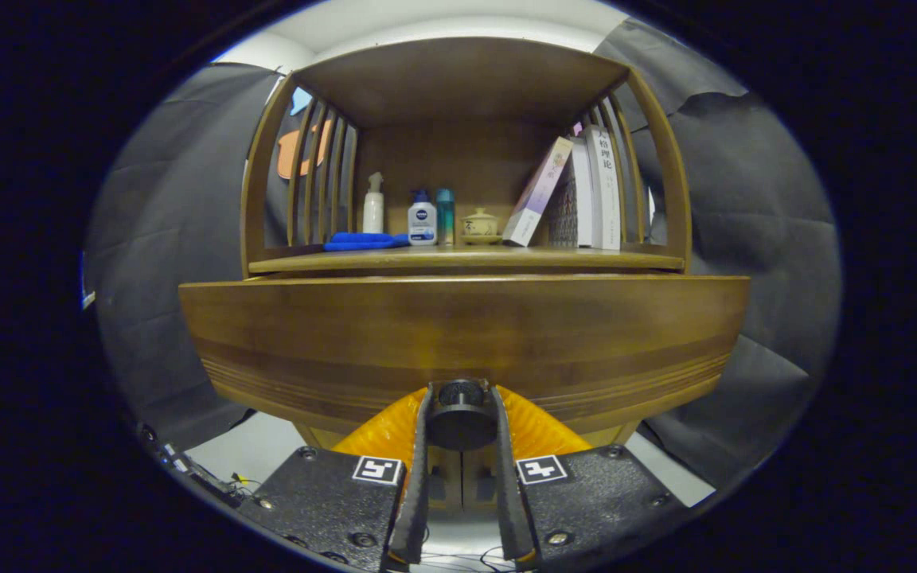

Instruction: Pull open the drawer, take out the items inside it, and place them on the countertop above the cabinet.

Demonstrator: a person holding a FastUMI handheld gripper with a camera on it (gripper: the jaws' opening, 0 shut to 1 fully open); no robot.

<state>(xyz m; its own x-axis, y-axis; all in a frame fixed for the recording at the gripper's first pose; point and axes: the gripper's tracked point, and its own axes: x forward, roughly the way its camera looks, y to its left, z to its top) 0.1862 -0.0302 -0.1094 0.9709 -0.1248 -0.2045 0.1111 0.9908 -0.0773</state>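
Observation:
A wooden cabinet stands straight ahead. Its wide drawer front (458,334) stands out toward me and hides whatever lies inside. A round dark knob (461,414) sits low on the drawer front. My gripper (461,398) is shut on the knob, with one finger pressed on each side of it. Above the drawer runs the countertop (466,256), which is the floor of an open shelf bay with slatted sides.
On the countertop lie a blue cloth (363,240), a white pump bottle (374,205), a lotion bottle (422,219), a teal bottle (445,215) and a small lidded pot (480,225). Several books (578,191) lean at the right. Cables (188,465) run on the floor, lower left.

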